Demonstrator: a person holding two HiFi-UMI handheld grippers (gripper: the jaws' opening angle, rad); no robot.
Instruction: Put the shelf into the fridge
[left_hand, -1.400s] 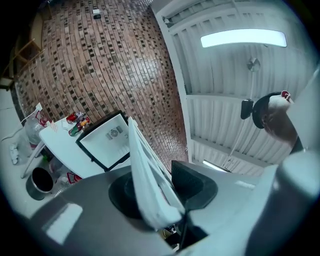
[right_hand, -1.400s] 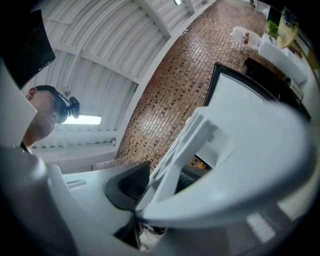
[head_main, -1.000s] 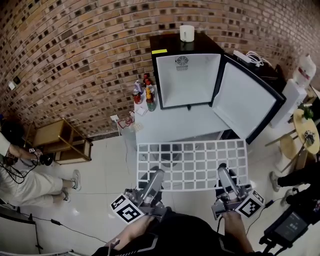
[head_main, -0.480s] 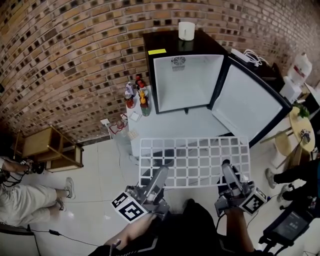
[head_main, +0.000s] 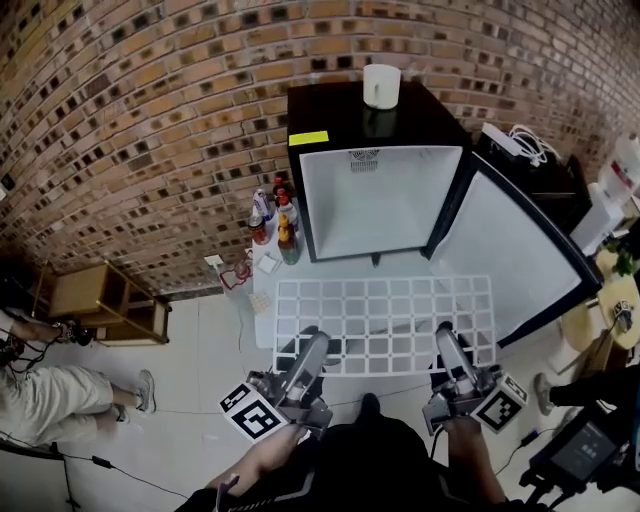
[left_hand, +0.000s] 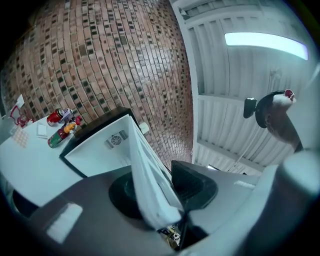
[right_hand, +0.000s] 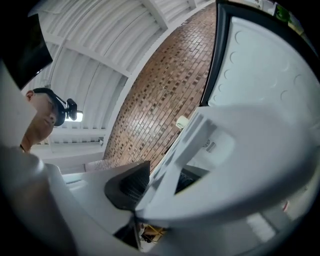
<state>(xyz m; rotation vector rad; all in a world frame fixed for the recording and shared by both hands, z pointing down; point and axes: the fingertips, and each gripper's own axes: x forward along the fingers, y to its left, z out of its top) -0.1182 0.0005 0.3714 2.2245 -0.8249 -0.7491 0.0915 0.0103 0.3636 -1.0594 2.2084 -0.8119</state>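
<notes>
Jaws of the left gripper (head_main: 312, 342) and the right gripper (head_main: 446, 338) are clamped partway closed on the near edge of the white wire shelf (head_main: 385, 318), one toward each end; each gripper view shows the pads pressing on the rim. The shelf (a grid of open squares) hangs roughly level above the front of the white table (head_main: 330, 268), its far edge near the fridge (head_main: 378, 195). The fridge stands on the table with its door (head_main: 520, 245) swung open to the right. Bottles (head_main: 275, 218) cluster just beside its left wall, and a white cup (head_main: 381, 85) sits on top. A brick wall (head_main: 150, 120) rises behind.
</notes>
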